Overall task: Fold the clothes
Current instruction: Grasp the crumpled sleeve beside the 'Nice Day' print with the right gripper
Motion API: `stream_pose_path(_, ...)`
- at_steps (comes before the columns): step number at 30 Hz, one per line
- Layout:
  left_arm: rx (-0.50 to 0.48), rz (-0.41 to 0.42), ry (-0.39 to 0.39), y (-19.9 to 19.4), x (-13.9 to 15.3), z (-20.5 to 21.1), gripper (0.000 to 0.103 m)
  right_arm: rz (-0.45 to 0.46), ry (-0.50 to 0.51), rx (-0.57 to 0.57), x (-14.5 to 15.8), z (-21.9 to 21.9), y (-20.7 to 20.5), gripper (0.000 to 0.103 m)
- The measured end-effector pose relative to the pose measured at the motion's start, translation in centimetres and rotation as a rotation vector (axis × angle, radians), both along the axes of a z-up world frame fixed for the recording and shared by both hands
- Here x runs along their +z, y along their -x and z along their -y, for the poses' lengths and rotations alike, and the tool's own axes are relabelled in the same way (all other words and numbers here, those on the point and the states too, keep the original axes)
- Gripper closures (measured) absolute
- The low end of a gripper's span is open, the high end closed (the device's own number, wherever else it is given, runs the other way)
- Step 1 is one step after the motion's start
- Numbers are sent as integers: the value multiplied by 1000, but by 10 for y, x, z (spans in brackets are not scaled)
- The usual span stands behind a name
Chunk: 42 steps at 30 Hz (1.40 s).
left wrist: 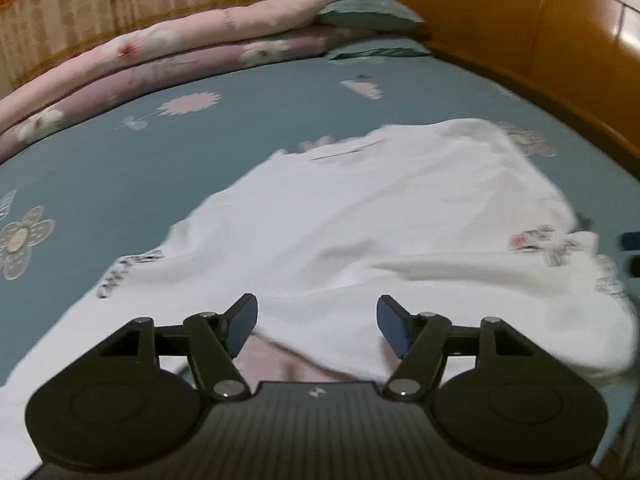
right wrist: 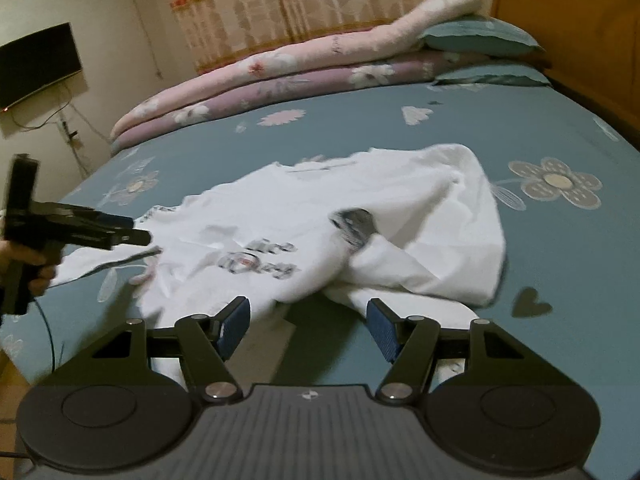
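Left gripper [left wrist: 318,322]: jaws spread wide, nothing between them, hovering over the near-left part of the white cotton T-shirt with dark printed graphics [left wrist: 360,232]. In the right wrist view it shows from the side at far left [right wrist: 136,236], tip just at the shirt's left edge; from that angle can't tell jaw gap. A hand [right wrist: 34,266] holds its grip.

Shirt lies mid-bed on the teal bedsheet with flower print [right wrist: 360,128], printed side up. Judgement on progress: partway or messy. Left half roughly flat w/ lettering near the edge; centre print visible; right side bunched, w/ fabric doubled over itself into a loose lump, not a crisp fold. No tidy rectangle, so folding isn't finished as far as pics show. Whether the doubled right side is a rough fold or just a crumple can't be settled. Left: square the edges, flatten wrinkles, bring sides in evenly.

Right gripper [right wrist: 308,326]: also released, pads apart, empty, just short of the shirt's near hem.

Around: rolled pink and purple floral quilts [right wrist: 280,76] along the far edge, teal pillows [right wrist: 480,36] at far right of them, orange wooden headboard [left wrist: 520,20] at right. All well apart from the shirt; nothing blocks. Main snag is the shirt's own bunching. Pics are motion-blurred, so fine creases are unclear.
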State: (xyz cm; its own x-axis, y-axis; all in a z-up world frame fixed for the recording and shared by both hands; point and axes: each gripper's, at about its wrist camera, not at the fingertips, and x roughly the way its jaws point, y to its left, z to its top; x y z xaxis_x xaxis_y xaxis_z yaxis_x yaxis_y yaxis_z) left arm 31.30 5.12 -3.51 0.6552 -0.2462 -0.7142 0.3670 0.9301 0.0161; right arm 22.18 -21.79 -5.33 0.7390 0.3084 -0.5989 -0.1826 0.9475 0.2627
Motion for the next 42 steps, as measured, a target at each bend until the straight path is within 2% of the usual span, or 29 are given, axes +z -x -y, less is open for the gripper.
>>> stream_pose_path(6,-10,35,29,33,5,44,28,-67,-43,-138,-38,36,-6,34)
stream_pose_path(9,28,45,82,43,3,58,25,-72,-120,-201,-56,57,-12,34)
stream_pose_path(13,77,38,137,54,-2,73,24,-76,-240,-221,-73,73,-27,35)
stream_pose_path(14,90,34,148,56,-4,77,24,-74,-272,-209,-77,74,-31,38)
stream_pose_path(16,100,34,146,60,-2,80,24,-78,-311,-195,-83,75,-39,60)
stream_pose_path(17,105,34,145,62,-1,81,24,-76,-302,-197,-83,74,-40,79)
stream_pose_path(21,125,35,141,69,3,87,24,-34,-278,-184,-75,77,-32,93)
stream_pose_path(26,144,37,148,73,8,92,24,47,-184,-199,-44,94,-9,95)
stream_pose_path(32,130,45,151,80,14,103,24,94,-117,-298,-19,133,24,95)
stream_pose_path(38,107,54,151,84,19,115,24,133,-110,-370,-6,167,62,95)
stream_pose_path(42,91,60,144,86,20,122,23,143,-171,-383,-7,184,82,95)
